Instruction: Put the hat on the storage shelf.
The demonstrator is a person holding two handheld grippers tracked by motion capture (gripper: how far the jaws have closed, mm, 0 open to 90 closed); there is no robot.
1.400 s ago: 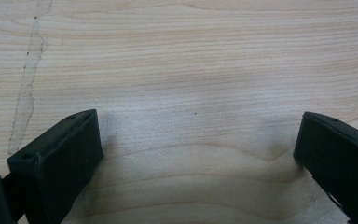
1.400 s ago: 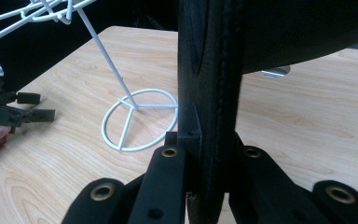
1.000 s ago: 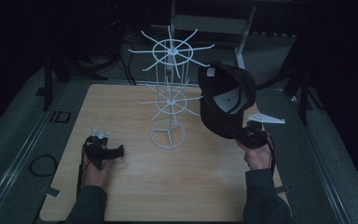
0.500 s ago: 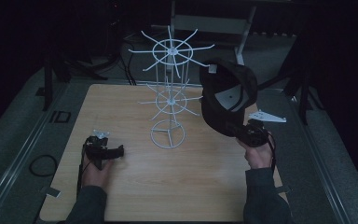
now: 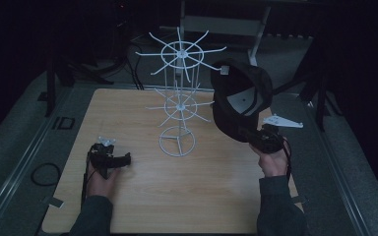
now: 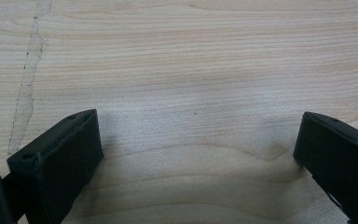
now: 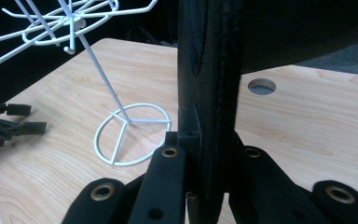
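Evidently the step in hand is hanging a black cap [image 5: 241,101] on the white wire rack [image 5: 179,105] at the middle of the wooden table [image 5: 128,196]; the cap is lifted off the table, just to the right of the rack and about level with its upper ring of hooks, touching none of them as far as the high view tells. The right gripper [image 5: 258,138] is clenched on the cap's edge — in the right gripper view the dark stitched band [image 7: 209,93] stands upright, pinched between the two black jaws. To do this well, my judgement is that the cap should travel leftward and a little up, so a hook tip enters the opening at the back or catches under the band; the grip should let go only once the wire bears the weight, since the light rack could tip if pushed sideways. The right hand [image 5: 271,162] is raised near the table's right edge, forearm coming up from below, gripper pointing up and toward the rack. The left gripper [image 5: 109,160] rests low on the table, well apart from the rack's round base — its jaws are spread wide over bare wood and grasp nothing.
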